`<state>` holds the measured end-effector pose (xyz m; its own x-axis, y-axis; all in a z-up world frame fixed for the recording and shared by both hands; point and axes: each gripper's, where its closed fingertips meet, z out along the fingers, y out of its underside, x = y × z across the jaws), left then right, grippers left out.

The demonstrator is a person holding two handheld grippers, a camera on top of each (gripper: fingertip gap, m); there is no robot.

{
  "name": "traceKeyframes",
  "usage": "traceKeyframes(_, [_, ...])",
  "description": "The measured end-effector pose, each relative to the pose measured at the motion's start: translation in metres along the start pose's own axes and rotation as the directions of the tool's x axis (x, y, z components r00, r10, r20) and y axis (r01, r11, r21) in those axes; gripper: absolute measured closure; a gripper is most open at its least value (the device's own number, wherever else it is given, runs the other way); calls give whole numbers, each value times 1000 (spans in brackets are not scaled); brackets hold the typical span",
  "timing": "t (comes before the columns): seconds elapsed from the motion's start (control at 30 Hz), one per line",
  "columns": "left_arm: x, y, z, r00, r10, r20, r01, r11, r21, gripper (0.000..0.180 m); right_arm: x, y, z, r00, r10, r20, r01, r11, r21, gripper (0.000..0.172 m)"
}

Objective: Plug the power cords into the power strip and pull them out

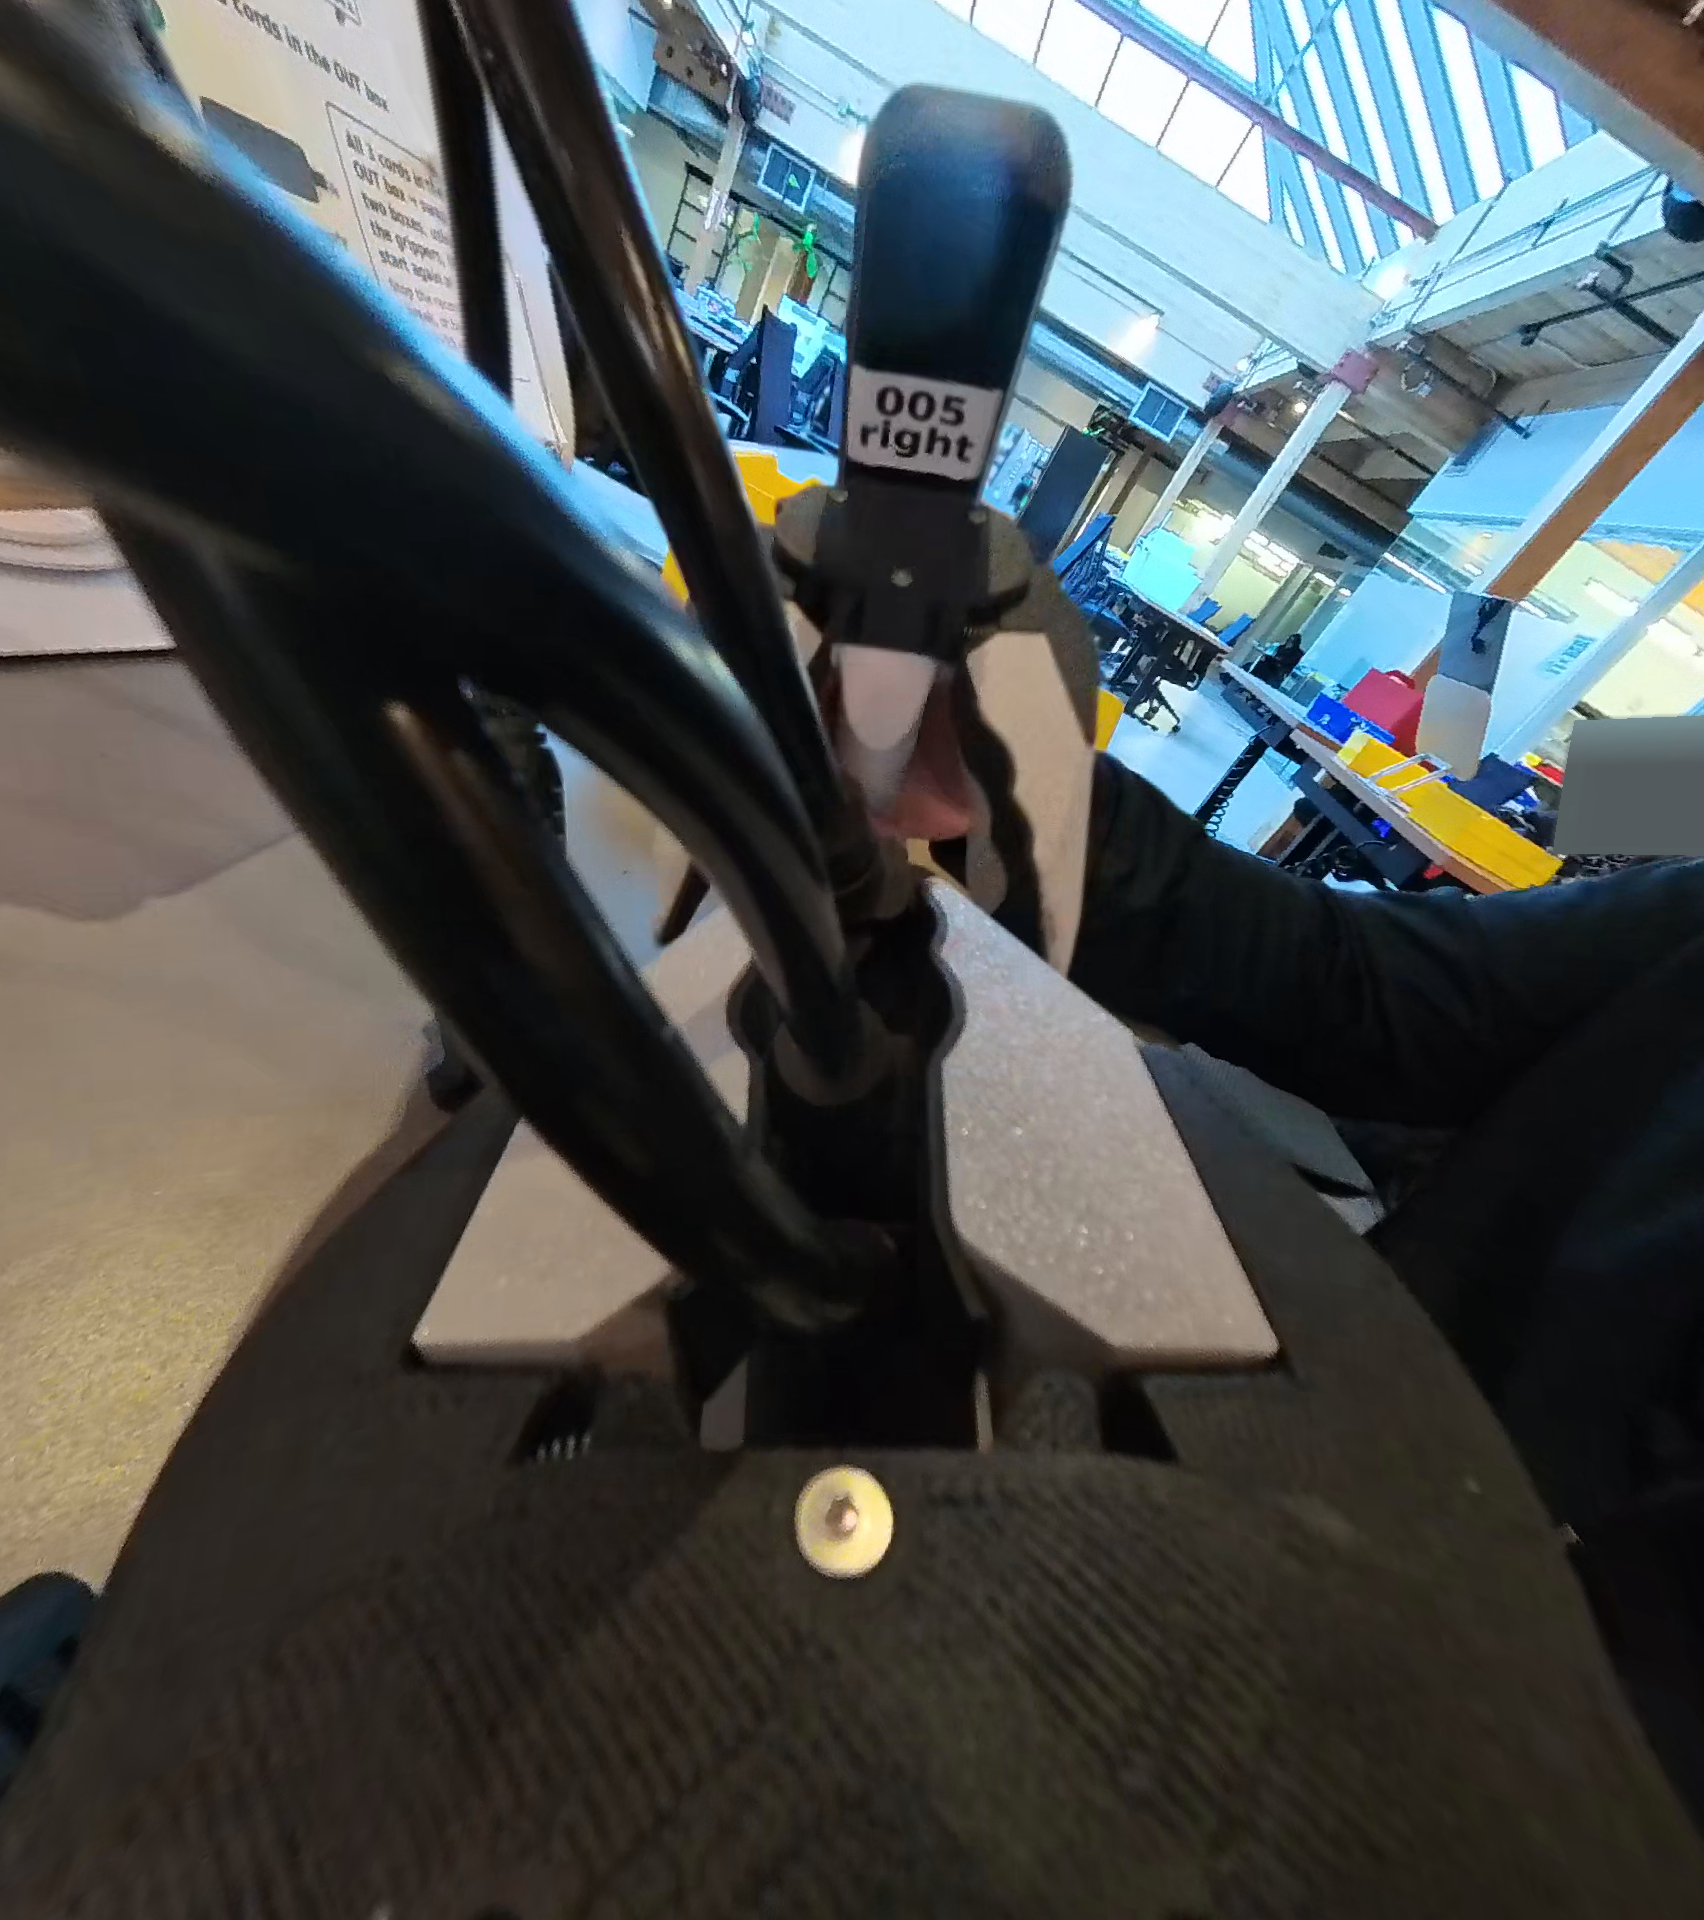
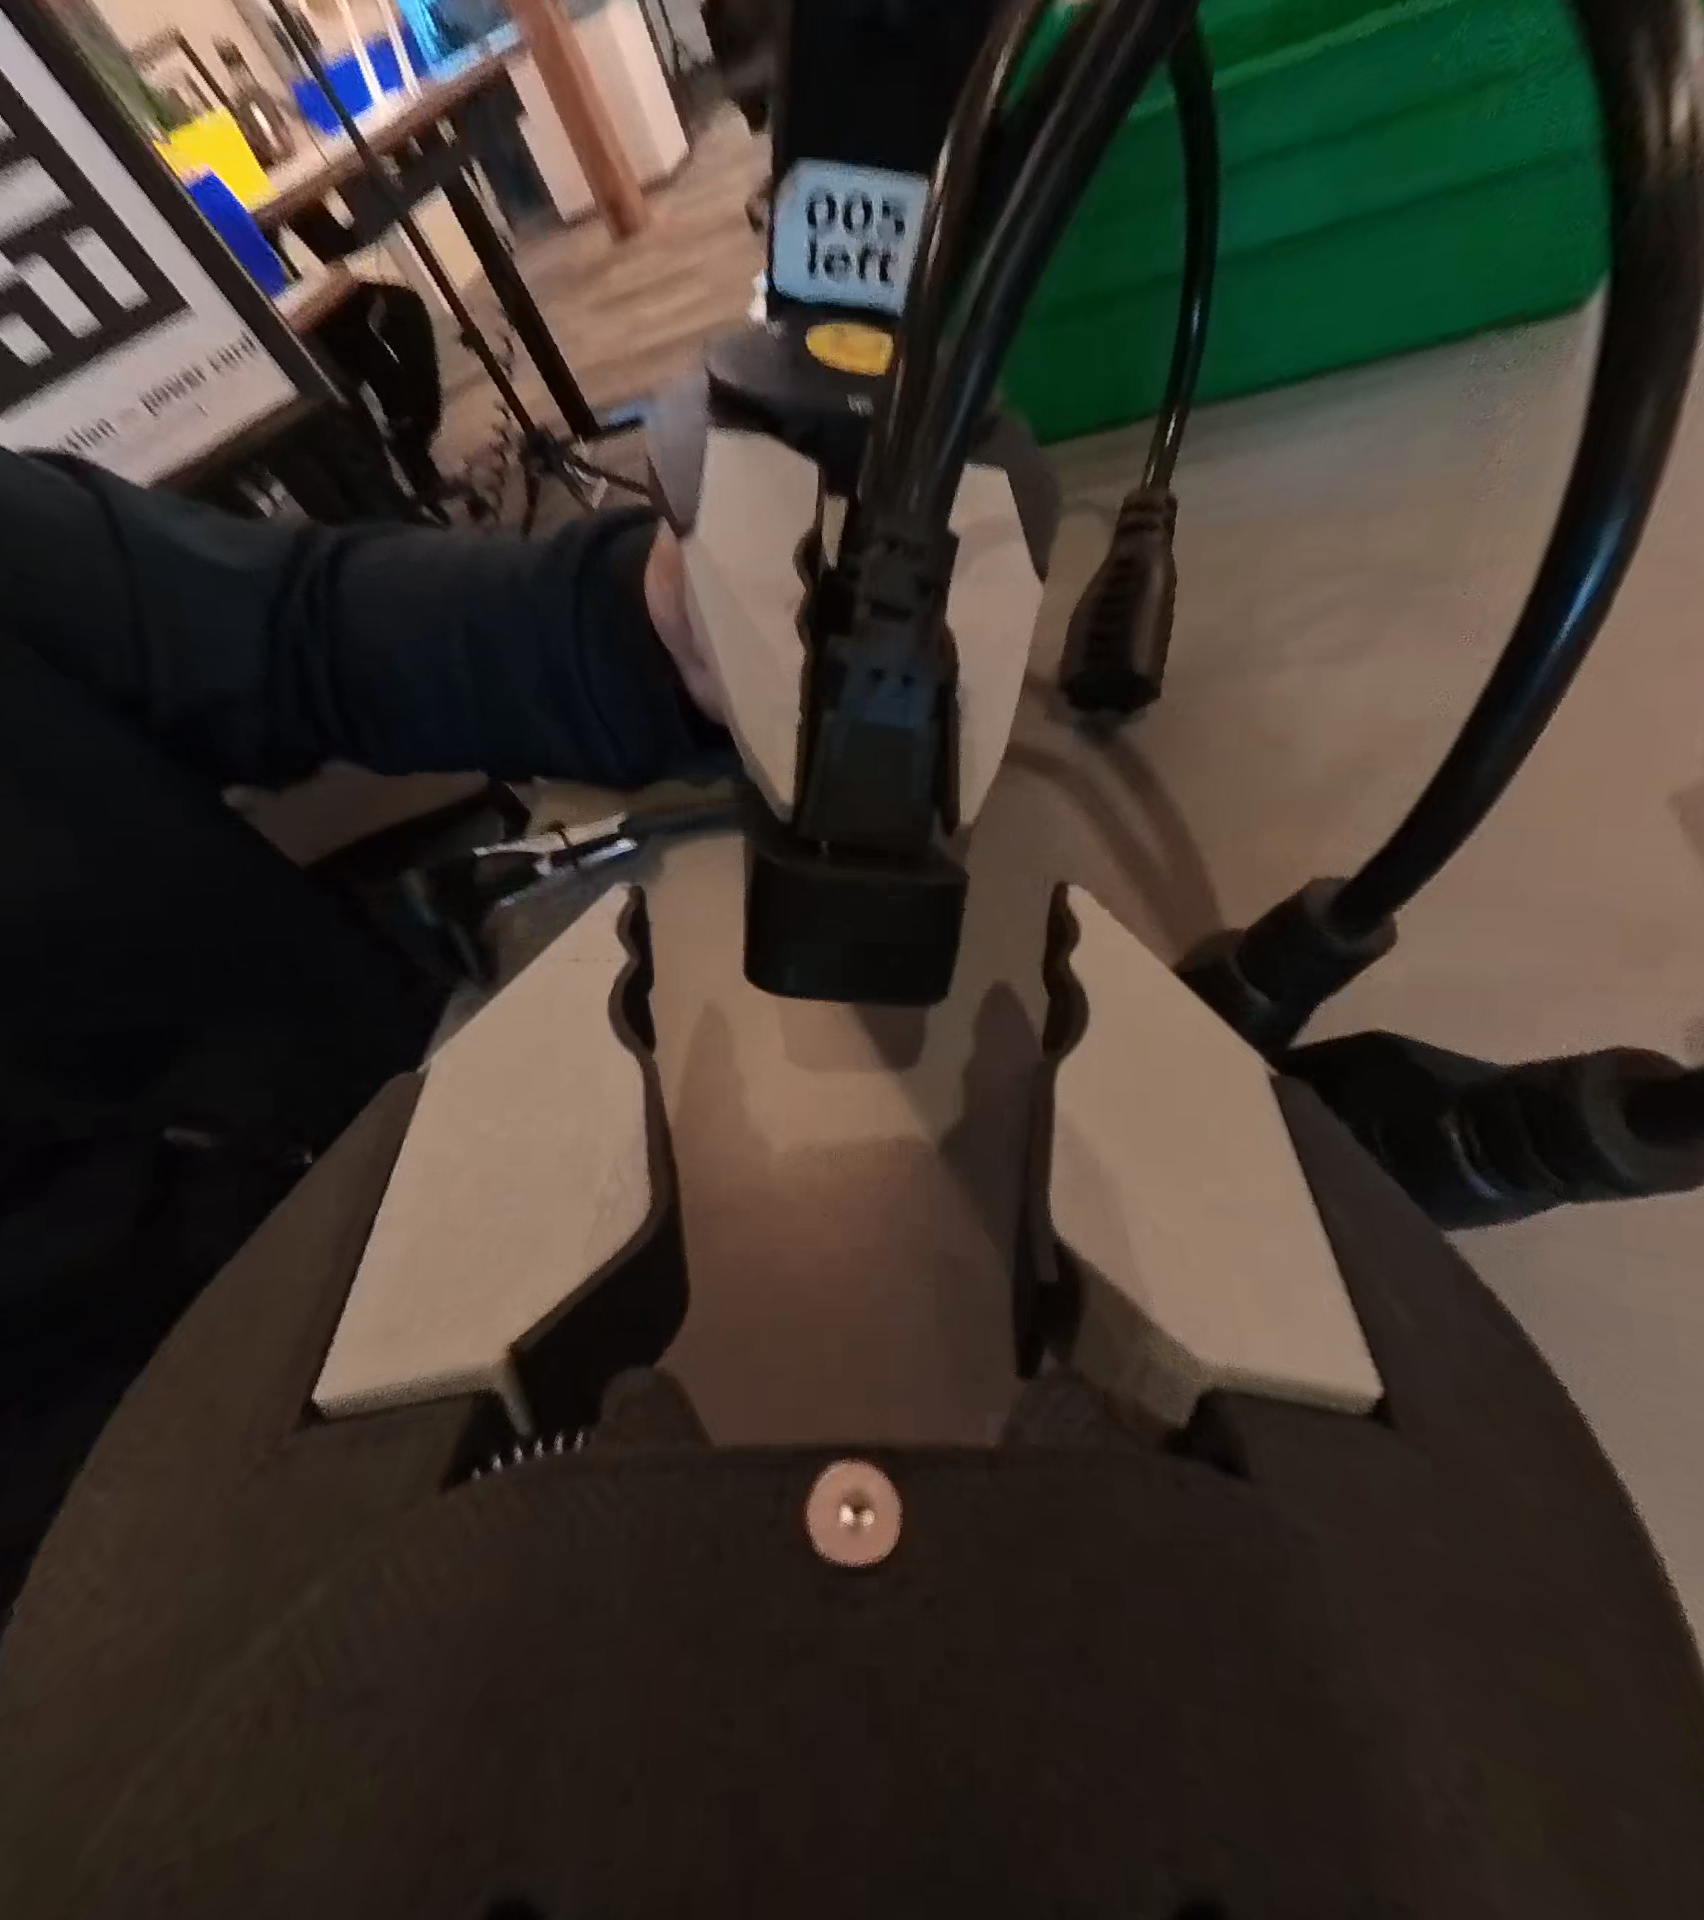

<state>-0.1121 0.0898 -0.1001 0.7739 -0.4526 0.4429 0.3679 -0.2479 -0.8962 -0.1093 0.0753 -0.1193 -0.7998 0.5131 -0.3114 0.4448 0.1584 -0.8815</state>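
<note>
In the left wrist view my left gripper (image 1: 848,966) is shut on the black plug (image 1: 832,1039) of a power cord, and its thick cords (image 1: 412,644) loop up to the left. The right wrist view shows the same gripper (image 2: 874,675) opposite, clamping the plug's body, with the plug's block end (image 2: 853,935) pointing at my right gripper. My right gripper (image 2: 848,920) is open; the block end stands at its fingertips (image 2: 619,956) with a gap on each side. It also shows in the left wrist view (image 1: 941,831), facing my left gripper. No power strip is in view.
More black cords arc at the right (image 2: 1606,520), with loose plugs hanging (image 2: 1118,623) or lying on the beige table (image 2: 1513,1132). A green box (image 2: 1347,208) stands behind. A printed board (image 2: 17,239) stands at the left. A person's dark sleeve (image 2: 308,644) reaches in.
</note>
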Motion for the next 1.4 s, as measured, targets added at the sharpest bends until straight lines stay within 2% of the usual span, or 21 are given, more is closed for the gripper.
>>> traceKeyframes(0.03, [0, 0, 0, 1000, 7, 0, -7, 1000, 2, 156, 2, 5, 3, 1000, -6, -11, 5, 1000, -28, 98])
traceKeyframes(0.13, [3, -1, 0, 1000, 22, -8, -22, 1000, 1, 156, 2, 9, 13, 999, -28, -22, 27, 998, -52, 102])
traceKeyframes(0.27, [2, 0, 0, 1000, 22, -6, -22, 1000, 0, 156, -2, 8, 20, 999, -44, -14, 43, 998, -51, 126])
traceKeyframes(0.4, [3, 0, 2, 1000, 7, -10, -7, 1000, -4, 156, -1, 10, 19, 1000, -28, -7, 28, 998, -58, 127])
traceKeyframes(0.73, [6, -2, 4, 1000, 30, -4, -30, 999, -18, 136, -1, 6, 11, 997, 35, 70, -36, 999, 7, 128])
traceKeyframes(0.93, [-2, -40, -27, 998, -55, -14, 57, 977, 205, 142, 1, 6, 5, 994, 54, 92, -57, 998, 31, 129])
traceKeyframes(1.0, [-2, -47, -36, 997, -66, -27, 70, 967, 244, 143, 4, 2, 0, 991, 84, 102, -91, 994, 61, 130])
traceKeyframes(1.3, [6, -17, -15, 994, -89, -64, 93, 994, 53, 123, 14, -19, -27, 994, 105, 37, -110, 978, 180, 131])
traceKeyframes(1.4, [5, -10, -11, 994, -94, -58, 95, 995, 10, 122, 16, -30, -39, 995, 101, 15, -102, 963, 250, 131])
